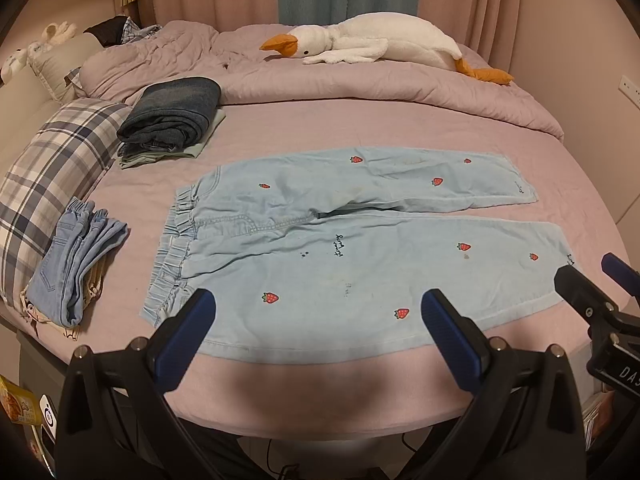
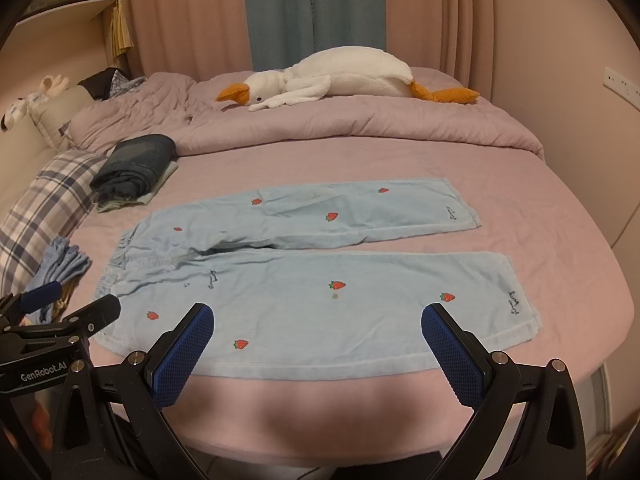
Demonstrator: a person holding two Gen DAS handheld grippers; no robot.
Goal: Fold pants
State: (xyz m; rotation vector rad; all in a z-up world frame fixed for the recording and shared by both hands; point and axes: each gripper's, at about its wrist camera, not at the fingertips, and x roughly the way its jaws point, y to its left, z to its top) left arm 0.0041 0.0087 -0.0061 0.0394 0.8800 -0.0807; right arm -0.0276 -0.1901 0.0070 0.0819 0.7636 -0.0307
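Light-blue strawberry pants [image 1: 352, 240] lie flat, unfolded on pink bed [image 1: 320, 132] w/ L gripper [image 1: 318, 312] & R gripper [image 2: 318, 322] both spread wide, holding nothing.

A: What lies ahead of the left gripper [image 1: 318, 308]?
B: The pants [image 1: 360, 240], flat on the bed [image 1: 400, 128], waistband to the left of the jaws, both legs running right, one leg behind the other.

A: And left of the jaws?
B: A folded jeans stack [image 1: 76, 264] near the bed's edge, just in front of the plaid pillow [image 1: 56, 168]. Further back sits a dark folded pile [image 1: 172, 120], beside that pillow.

A: Behind everything?
B: A bunched duvet [image 1: 360, 80] with a goose plush [image 1: 380, 40] lying on it.

A: The right gripper [image 2: 318, 318]?
B: Before the near leg's lower edge, hems off to the jaws' right.
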